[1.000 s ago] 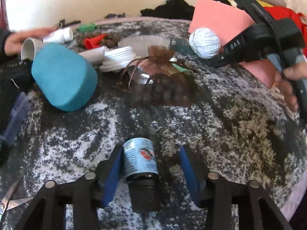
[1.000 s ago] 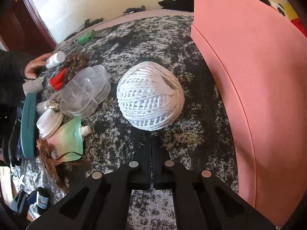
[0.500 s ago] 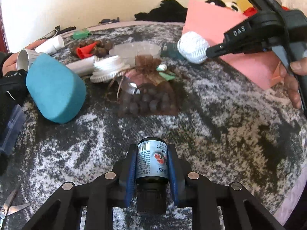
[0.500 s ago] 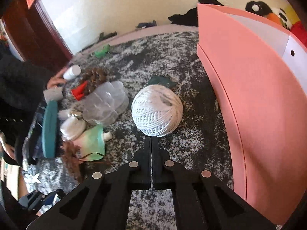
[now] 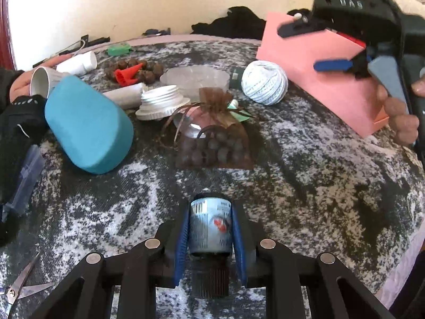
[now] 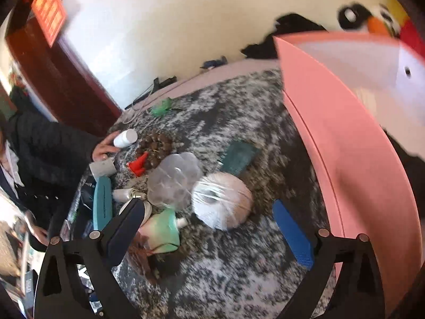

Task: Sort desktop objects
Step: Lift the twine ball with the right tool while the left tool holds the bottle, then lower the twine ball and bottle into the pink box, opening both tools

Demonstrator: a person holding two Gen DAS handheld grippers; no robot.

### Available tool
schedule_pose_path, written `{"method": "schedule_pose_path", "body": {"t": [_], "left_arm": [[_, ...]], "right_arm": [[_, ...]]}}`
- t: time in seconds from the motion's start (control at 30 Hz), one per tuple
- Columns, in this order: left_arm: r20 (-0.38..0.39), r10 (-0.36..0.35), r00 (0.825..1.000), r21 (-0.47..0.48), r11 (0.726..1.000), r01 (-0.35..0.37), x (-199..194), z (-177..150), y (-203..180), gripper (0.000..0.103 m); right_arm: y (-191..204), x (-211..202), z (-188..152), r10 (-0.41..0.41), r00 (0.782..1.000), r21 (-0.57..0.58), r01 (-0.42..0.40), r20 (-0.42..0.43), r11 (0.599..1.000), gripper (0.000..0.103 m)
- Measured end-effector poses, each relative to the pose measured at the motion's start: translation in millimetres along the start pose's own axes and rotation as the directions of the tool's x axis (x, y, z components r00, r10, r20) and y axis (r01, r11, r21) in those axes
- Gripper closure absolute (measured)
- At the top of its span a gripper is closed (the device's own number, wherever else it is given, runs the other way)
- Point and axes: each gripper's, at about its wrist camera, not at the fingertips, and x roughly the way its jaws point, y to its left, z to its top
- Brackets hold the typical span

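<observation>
Left gripper (image 5: pixel 209 235): blue pads closed on both sides of small bottle (image 5: pixel 209 227), label up, dark ribbed cap toward camera, base pointing out over mottled cloth (image 5: pixel 305 186).

Right gripper (image 6: pixel 212 235): jaws spread wide, nothing between them. String ball (image 6: pixel 221 200) on cloth ahead, inside the gap line but untouched. Same ball in left view (image 5: pixel 264 82), just beside pink box (image 5: pixel 318 79).

Containers:
- Pink box (image 6: pixel 353 143): open top, pale inner wall with one hole visible in right view only; contents not visible.
- Brown mesh bag (image 5: pixel 215 141): drawn shut at neck, holds dark round beads.
- Clear lidded case (image 5: pixel 195 79): contents unreadable.
- White cup (image 5: pixel 43 82): on its side, mouth toward camera, at far person's hand (image 5: pixel 17 87).
- White screw lid (image 5: pixel 160 102), loose, beside case.
- Teal block (image 5: pixel 87 125) leaning by cup.

Left view only: scissors (image 5: pixel 20 288) at near left edge; right gripper's body held in hand (image 5: pixel 401 122) above box.

Right view only: green pouch (image 6: pixel 164 228) with white spout, lying near bag; dark green flat pack (image 6: pixel 239 155) behind ball; white tube (image 6: pixel 124 138) under far hand.
</observation>
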Motion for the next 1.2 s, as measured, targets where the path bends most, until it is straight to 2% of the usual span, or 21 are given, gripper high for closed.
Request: {"method": "schedule_pose_path", "body": {"t": [0.1, 0.13, 0.2, 0.23, 0.27, 0.37, 0.43, 0.5, 0.63, 0.7, 0.77, 0.83, 0.87, 0.93, 1.1, 1.2], "left_arm": [[-0.004, 0.000, 1.000, 0.001, 1.000, 0.000, 1.8, -0.5, -0.2, 0.079], [-0.004, 0.002, 1.000, 0.003, 1.000, -0.002, 2.5, -0.4, -0.9, 0.079], [-0.009, 0.002, 1.000, 0.007, 1.000, -0.002, 4.4, -0.5, -2.2, 0.079], [-0.012, 0.000, 1.000, 0.007, 1.000, 0.000, 5.3, -0.5, -2.5, 0.079], [-0.014, -0.003, 1.000, 0.007, 1.000, 0.003, 6.2, -0.6, -2.8, 0.079], [-0.013, -0.013, 1.000, 0.019, 1.000, 0.013, 5.9, 0.0, -6.5, 0.079], [0.003, -0.010, 1.000, 0.035, 0.999, 0.010, 2.5, 1.7, -10.4, 0.079], [0.014, -0.016, 1.000, 0.040, 0.999, 0.015, -2.0, 4.4, -12.9, 0.079], [0.044, -0.023, 0.999, 0.062, 0.998, 0.021, -11.9, 15.1, -24.6, 0.079], [0.055, -0.037, 0.998, 0.087, 0.996, 0.032, -15.0, 23.9, -36.9, 0.079], [0.065, -0.048, 0.997, 0.118, 0.992, 0.040, -15.2, 34.2, -51.9, 0.079], [0.066, -0.083, 0.994, 0.136, 0.988, 0.073, -11.5, 51.7, -69.1, 0.079], [0.068, -0.102, 0.992, 0.145, 0.985, 0.091, -9.1, 62.2, -78.1, 0.079], [0.081, -0.124, 0.989, 0.174, 0.979, 0.109, -4.7, 84.1, -96.9, 0.079], [0.108, -0.245, 0.964, 0.224, 0.950, 0.216, 17.0, 172.2, -159.7, 0.079], [0.081, -0.285, 0.955, 0.228, 0.938, 0.260, 41.8, 219.3, -201.4, 0.078]], "right_arm": [[17.5, 24.6, -1.8, -0.120, 0.992, -0.059, 0.118, -0.042, 0.991, 0.004], [20.9, 36.2, -3.7, -0.135, 0.989, -0.070, 0.131, -0.061, 0.989, 0.005], [22.4, 54.3, -7.7, -0.137, 0.987, -0.087, 0.130, -0.088, 0.988, 0.024], [22.5, 62.3, -9.4, -0.179, 0.980, -0.109, 0.169, -0.088, 0.980, 0.041], [22.0, 67.1, -10.5, -0.201, 0.976, -0.120, 0.190, -0.082, 0.974, 0.042], [10.9, 57.9, -7.7, -0.140, 0.987, -0.035, 0.138, -0.081, 0.990, 0.043], [3.8, 45.6, -6.9, -0.081, 0.994, 0.017, 0.083, -0.074, 0.996, 0.043], [3.8, 28.6, -5.4, -0.061, 0.997, 0.025, 0.062, -0.045, 0.998, 0.043], [7.2, -30.0, 1.3, -0.012, 0.998, 0.033, 0.010, 0.068, 0.999, 0.043], [2.9, -70.1, 8.2, -0.025, 0.987, 0.036, 0.019, 0.159, 0.999, 0.043], [-11.5, -106.0, 13.9, -0.088, 0.964, 0.060, 0.075, 0.250, 0.995, 0.043], [-37.0, -132.0, 19.4, -0.163, 0.939, 0.112, 0.134, 0.303, 0.985, 0.043], [-55.3, -137.6, 20.2, -0.188, 0.935, 0.152, 0.147, 0.302, 0.977, 0.043], [-89.8, -137.5, 17.4, -0.206, 0.940, 0.238, 0.142, 0.271, 0.961, 0.043], [-161.4, -139.3, 9.0, -0.219, 0.957, 0.421, 0.122, 0.190, 0.899, 0.041], [-177.0, -162.6, 5.5, -0.247, 0.941, 0.476, 0.113, 0.230, 0.872, 0.032]]}}
